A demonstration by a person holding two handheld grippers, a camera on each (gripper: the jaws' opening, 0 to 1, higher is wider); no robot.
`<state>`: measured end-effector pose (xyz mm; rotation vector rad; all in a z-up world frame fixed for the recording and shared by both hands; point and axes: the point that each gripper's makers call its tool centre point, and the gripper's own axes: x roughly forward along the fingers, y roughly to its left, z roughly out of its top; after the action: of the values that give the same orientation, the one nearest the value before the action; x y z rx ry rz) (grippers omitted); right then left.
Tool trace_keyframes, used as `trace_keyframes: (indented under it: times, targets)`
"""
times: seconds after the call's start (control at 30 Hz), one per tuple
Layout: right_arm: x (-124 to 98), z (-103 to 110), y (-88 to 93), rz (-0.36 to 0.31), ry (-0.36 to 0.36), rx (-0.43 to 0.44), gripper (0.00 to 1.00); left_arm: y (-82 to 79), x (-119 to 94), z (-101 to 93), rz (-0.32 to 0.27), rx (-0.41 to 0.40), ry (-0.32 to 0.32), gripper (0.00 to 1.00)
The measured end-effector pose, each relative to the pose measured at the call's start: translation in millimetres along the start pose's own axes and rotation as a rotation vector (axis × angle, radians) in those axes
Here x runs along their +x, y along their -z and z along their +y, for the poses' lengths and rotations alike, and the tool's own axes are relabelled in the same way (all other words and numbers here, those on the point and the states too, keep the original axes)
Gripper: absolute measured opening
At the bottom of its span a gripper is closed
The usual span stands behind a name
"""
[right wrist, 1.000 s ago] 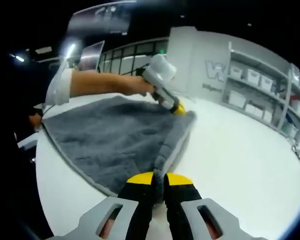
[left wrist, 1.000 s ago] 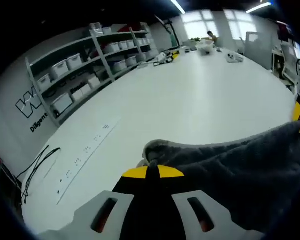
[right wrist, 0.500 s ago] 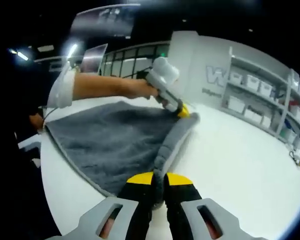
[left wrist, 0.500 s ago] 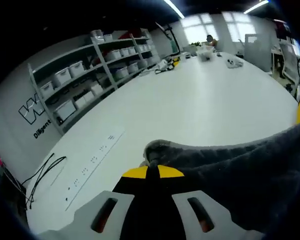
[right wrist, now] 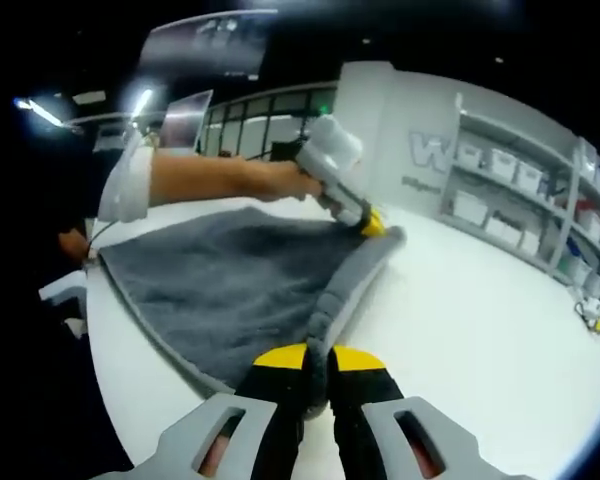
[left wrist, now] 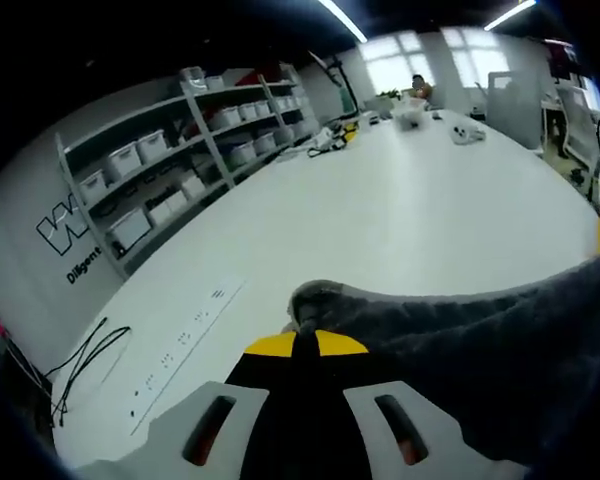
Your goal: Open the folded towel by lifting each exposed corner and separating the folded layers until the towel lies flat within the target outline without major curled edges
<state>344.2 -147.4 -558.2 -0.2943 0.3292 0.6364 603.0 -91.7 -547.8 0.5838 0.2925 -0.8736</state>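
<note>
1. Stretching between the two grippers is a dark grey plush terry towel (right wrist: pixel 230 290) with a paler grey bound hem; in the right gripper view it spreads as one broad sheet over the near end of the long white table (right wrist: pixel 480 330), its right-hand hem raised and pulled taut.
2. In the left gripper view, the left gripper (left wrist: pixel 304 345) with its yellow-tipped black jaws is pinched tight on a bunched towel corner, and the dark pile (left wrist: pixel 480 360) falls away to the right of the jaws.
3. Left of that, on the grey wall (left wrist: pixel 40 270) beside the grey metal shelving with white bins (left wrist: pixel 170 170), there is a white logo, with white lettering under it that starts "Diligent"; the rest is cut off.
4. In the right gripper view, the right gripper (right wrist: pixel 317 357) has its jaws closed on the near end of the hem, which runs straight up from them to the left gripper at the far corner, held by a person's hand (right wrist: pixel 280 180).
5. Further right, the wall logo shows again, too partial to read.
</note>
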Motion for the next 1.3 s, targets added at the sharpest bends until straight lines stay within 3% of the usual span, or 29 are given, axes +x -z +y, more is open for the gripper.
trace_keyframes:
  times: [0.43, 0.77, 1.3]
  targets:
    - [-15, -22, -1.9, -0.002, 0.045, 0.014, 0.03, -24.0, 19, -8.8, -0.042, -0.015, -0.005, 0.04]
    - [-25, -36, 5.0, 0.007, 0.059, 0.04, 0.03, -44.2, 38, -20.7, -0.042, 0.022, 0.0, 0.04]
    - [-42, -66, 19.8, 0.035, 0.125, 0.052, 0.03, -66.1, 58, -34.6, -0.073, -0.003, 0.016, 0.04]
